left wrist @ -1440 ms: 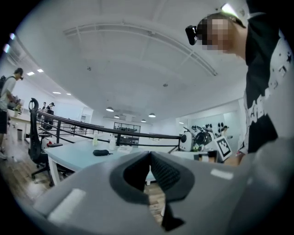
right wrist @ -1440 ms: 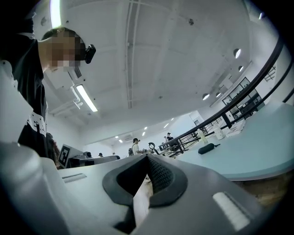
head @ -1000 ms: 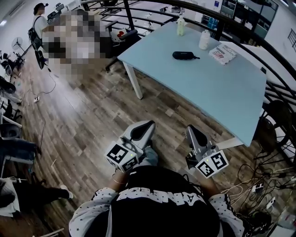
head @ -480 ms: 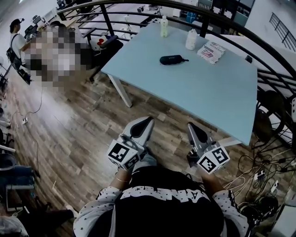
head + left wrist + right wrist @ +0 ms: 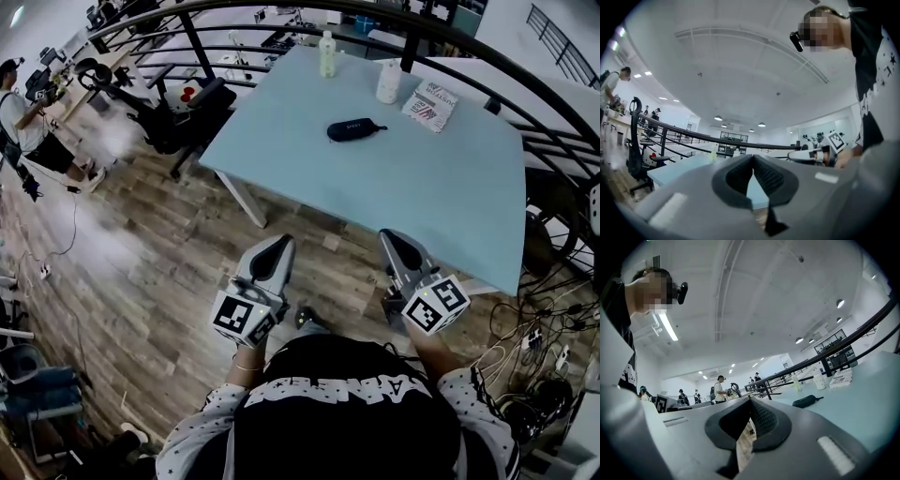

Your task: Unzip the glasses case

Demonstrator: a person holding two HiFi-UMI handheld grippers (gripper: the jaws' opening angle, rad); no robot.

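Head view shows the grey left gripper [image 5: 277, 246] and grey right gripper [image 5: 394, 242] held level before the person's waist, jaws closed on nothing. The black oval glasses case [image 5: 354, 129] lies well ahead of both, on the pale-blue table [image 5: 441, 206].

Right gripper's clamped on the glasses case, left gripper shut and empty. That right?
No. The right gripper is shut on nothing: the head view shows the glasses case lying on the table, apart from both grippers. The left gripper is shut and empty, as stated.
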